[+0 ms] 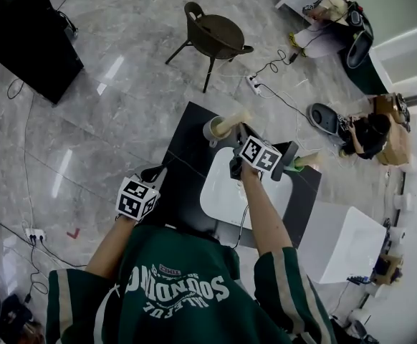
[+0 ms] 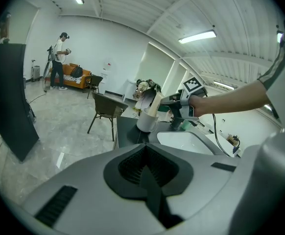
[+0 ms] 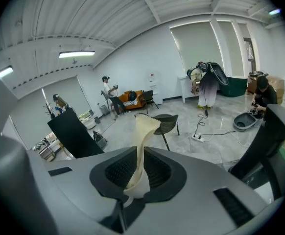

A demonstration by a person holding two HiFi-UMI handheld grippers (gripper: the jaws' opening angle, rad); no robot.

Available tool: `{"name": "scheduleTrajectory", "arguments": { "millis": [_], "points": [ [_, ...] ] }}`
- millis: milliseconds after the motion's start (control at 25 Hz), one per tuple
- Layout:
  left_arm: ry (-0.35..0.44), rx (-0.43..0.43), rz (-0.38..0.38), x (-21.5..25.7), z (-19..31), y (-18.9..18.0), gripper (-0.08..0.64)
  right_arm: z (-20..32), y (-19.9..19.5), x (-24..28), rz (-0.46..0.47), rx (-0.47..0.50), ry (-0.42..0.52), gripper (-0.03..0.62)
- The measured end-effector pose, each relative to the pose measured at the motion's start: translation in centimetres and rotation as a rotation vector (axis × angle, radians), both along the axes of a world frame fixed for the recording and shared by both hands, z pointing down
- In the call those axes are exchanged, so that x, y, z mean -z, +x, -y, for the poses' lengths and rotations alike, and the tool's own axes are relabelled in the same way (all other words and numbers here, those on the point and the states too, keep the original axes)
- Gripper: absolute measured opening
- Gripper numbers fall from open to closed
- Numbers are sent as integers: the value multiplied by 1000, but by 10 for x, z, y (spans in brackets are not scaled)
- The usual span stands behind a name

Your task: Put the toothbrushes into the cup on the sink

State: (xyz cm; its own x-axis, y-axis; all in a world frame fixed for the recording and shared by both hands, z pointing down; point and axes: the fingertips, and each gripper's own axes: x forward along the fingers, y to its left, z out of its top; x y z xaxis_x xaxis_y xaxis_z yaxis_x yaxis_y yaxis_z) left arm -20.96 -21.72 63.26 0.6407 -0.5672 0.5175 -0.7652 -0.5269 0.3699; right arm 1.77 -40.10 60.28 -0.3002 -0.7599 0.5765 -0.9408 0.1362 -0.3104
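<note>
A white cup stands at the far left corner of the black sink counter; the left gripper view has the cup ahead. My right gripper is shut on a cream toothbrush, whose far end reaches to the cup's mouth. Whether it is inside the cup I cannot tell. The right gripper view does not show the cup. My left gripper hangs at the counter's near left edge, its jaws shut and empty.
A white basin fills the counter's middle. A green and cream object lies at its right end. A dark chair stands beyond, a black panel at far left, a white box at right. A person crouches among cables.
</note>
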Motion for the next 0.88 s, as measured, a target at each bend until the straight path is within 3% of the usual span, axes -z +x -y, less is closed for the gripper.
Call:
{"name": "scheduleTrajectory", "arguments": {
  "millis": [280,560,880],
  "points": [
    [25,-25,-17,4,-10,6,11,-51,1,-14,-59,42,-15,52],
    [40,-120,-35,11,-25,26,11,-124,10,-31,-196,83,-44,51],
    [37,-192,-19,12,-41,59,11,-197,50,-47,-198,0,-76,51]
  ]
}}
